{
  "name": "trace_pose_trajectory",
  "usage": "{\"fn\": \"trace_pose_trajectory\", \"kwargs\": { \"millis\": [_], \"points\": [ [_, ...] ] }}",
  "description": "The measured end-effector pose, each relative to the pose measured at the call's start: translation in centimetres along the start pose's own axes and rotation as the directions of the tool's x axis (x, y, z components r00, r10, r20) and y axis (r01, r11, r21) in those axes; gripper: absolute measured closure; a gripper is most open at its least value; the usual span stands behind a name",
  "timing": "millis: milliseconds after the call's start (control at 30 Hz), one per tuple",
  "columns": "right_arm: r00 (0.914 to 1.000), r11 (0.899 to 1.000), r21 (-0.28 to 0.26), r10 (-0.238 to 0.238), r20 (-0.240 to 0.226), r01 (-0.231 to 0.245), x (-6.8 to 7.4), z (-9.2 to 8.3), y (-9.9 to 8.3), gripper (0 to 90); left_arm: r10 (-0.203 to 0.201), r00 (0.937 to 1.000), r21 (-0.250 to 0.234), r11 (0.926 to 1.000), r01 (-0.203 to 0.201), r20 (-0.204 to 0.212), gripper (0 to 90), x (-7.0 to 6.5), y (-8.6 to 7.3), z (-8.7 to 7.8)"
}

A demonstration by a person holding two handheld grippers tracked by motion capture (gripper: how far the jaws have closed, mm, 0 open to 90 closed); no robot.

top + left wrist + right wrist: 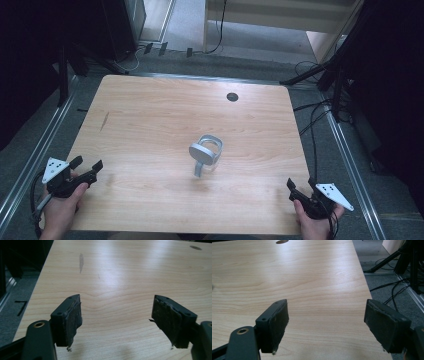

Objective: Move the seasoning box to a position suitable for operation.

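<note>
A small grey and clear object [205,155], shaped like a cup with a grey handle, stands near the middle of the wooden table [150,115]. My left gripper [87,164] rests at the table's front left corner, held in a hand, well apart from the object. Its jaws stand open over bare wood in the left gripper view [116,315]. At the front right corner a hand holds my right gripper [300,184], also far from the object. Nothing lies between its open jaws in the right gripper view [325,320].
A round dark grommet hole [232,96] sits near the table's far edge. A dark streak [104,121] marks the wood at the left. Cables and stand legs [320,107] lie on the floor beyond the right edge. Metal rails [350,160] run along both sides.
</note>
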State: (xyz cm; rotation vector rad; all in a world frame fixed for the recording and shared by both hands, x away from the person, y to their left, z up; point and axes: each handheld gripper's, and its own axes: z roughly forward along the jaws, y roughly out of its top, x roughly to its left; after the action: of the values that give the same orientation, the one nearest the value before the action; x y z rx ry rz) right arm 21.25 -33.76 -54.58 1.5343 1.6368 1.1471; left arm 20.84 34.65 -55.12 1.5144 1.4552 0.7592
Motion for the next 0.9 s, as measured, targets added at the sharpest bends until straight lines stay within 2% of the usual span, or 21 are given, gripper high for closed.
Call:
{"fn": "trace_pose_trajectory", "kwargs": {
  "millis": [100, 133, 200, 233, 267, 300, 333, 367, 400, 467, 500, 533, 567, 600, 667, 700, 733, 767, 800, 867, 900],
  "points": [
    [0.9999, 1.0, -0.001, -0.006, 0.014, 0.006, 0.1, 0.0, 0.0, 21.3, -0.001, 0.9998, -0.001, 1.0, 0.001, -0.018, 32.9, 0.0, 0.0, -0.1],
    [0.9993, 1.0, -0.008, -0.021, 0.03, 0.021, 0.3, 0.0, 0.0, 29.4, -0.012, 0.9997, -0.009, 0.9999, 0.012, -0.021, 48.5, 0.0, 0.0, -0.2],
    [0.9991, 0.999, -0.029, -0.02, 0.038, 0.021, 0.6, -0.3, 0.0, 45.1, -0.02, 0.9996, -0.006, 0.9998, 0.019, -0.02, 61.2, 0.0, 0.1, -0.3],
    [0.9991, 0.999, -0.029, -0.02, 0.038, 0.021, 0.6, -0.3, 0.0, 45.1, -0.02, 0.9996, -0.006, 0.9998, 0.019, -0.02, 67.4, 0.0, 0.1, -0.3],
    [0.9999, 0.998, -0.061, 0.005, -0.009, -0.005, 1.0, -0.6, 0.2, 62.1, -0.003, 0.9999, 0.02, 0.9998, 0.003, -0.01, 71.4, -0.1, 0.2, -0.2],
    [0.9994, 0.998, -0.066, 0.014, -0.031, -0.016, 1.2, -0.6, 0.4, 63.6, -0.001, 0.9999, 0.026, 0.9997, 0.001, -0.017, 74.5, -0.4, 0.3, -0.2],
    [0.9994, 0.998, -0.066, 0.014, -0.031, -0.016, 1.2, -0.6, 0.4, 63.6, -0.001, 0.9999, 0.026, 0.9997, 0.001, -0.017, 79.8, -0.4, 0.3, -0.2],
    [0.9978, 0.998, -0.065, 0.014, -0.064, -0.019, 1.6, -0.5, 0.6, 67.6, -0.002, 0.9999, 0.035, 0.9994, 0.002, -0.011, 79.8, -0.6, 0.4, -0.1],
    [0.9948, 0.998, -0.057, 0.01, -0.102, -0.016, 2.7, -0.2, 1.1, 69.5, -0.034, 0.9989, 0.052, 0.9981, 0.032, 0.034, 85.7, -0.9, 0.6, 0.0],
    [0.9934, 0.999, -0.052, 0.005, -0.114, -0.011, 3.8, 0.3, 1.4, 71.1, -0.031, 0.9982, 0.065, 0.9975, 0.028, 0.051, 89.6, -1.3, 0.8, 0.2],
    [0.9934, 0.999, -0.052, 0.005, -0.114, -0.011, 3.8, 0.3, 1.4, 71.1, -0.022, 0.9971, 0.071, 0.9973, 0.016, 0.073, 89.6, -2.0, 1.1, 0.3],
    [0.9917, 0.999, -0.046, -0.009, -0.128, 0.003, 5.2, 0.7, 1.8, 81.4, -0.025, 0.993, 0.073, 0.9972, 0.017, 0.116, 90.0, -3.1, 1.6, 0.4],
    [0.9881, 0.999, -0.046, -0.019, -0.153, 0.012, 5.7, 0.8, 1.9, 84.5, -0.012, 0.9894, 0.07, 0.9976, 0.002, 0.145, 90.0, -4.0, 2.0, 0.4],
    [0.9881, 0.999, -0.046, -0.019, -0.153, 0.012, 5.7, 0.8, 1.9, 84.5, -0.012, 0.9894, 0.07, 0.9976, 0.002, 0.145, 90.0, -4.0, 2.0, 0.4],
    [0.9766, 0.998, -0.049, -0.046, -0.21, 0.037, 7.5, 1.3, 2.2, 90.0, 0.008, 0.9818, 0.067, 0.9975, -0.021, 0.19, 90.0, -5.7, 2.6, 0.4],
    [0.9766, 0.998, -0.049, -0.046, -0.21, 0.037, 7.5, 1.3, 2.2, 90.0, 0.01, 0.9761, 0.063, 0.9977, -0.024, 0.217, 90.0, -6.6, 2.8, 0.4],
    [0.9725, 0.998, -0.046, -0.05, -0.227, 0.041, 8.5, 1.6, 2.4, 90.0, 0.025, 0.9651, 0.061, 0.9972, -0.043, 0.261, 90.0, -8.3, 3.1, 0.5],
    [0.9725, 0.998, -0.046, -0.05, -0.227, 0.041, 8.5, 1.6, 2.4, 90.0, 0.025, 0.9651, 0.061, 0.9972, -0.043, 0.261, 90.0, -8.3, 3.1, 0.5],
    [0.967, 0.998, -0.047, -0.06, -0.248, 0.049, 9.3, 2.0, 2.7, 90.0, 0.046, 0.9497, 0.061, 0.9958, -0.068, 0.31, 90.0, -10.3, 3.4, 0.7],
    [0.964, 0.998, -0.049, -0.062, -0.259, 0.051, 9.9, 2.3, 2.8, 90.0, 0.06, 0.9323, 0.062, 0.9942, -0.087, 0.357, 90.0, -12.6, 3.5, 1.0],
    [0.964, 0.998, -0.049, -0.062, -0.259, 0.051, 9.9, 2.3, 2.8, 90.0, 0.06, 0.9323, 0.062, 0.9942, -0.087, 0.357, 90.0, -12.6, 3.5, 1.0]
  ]
}}
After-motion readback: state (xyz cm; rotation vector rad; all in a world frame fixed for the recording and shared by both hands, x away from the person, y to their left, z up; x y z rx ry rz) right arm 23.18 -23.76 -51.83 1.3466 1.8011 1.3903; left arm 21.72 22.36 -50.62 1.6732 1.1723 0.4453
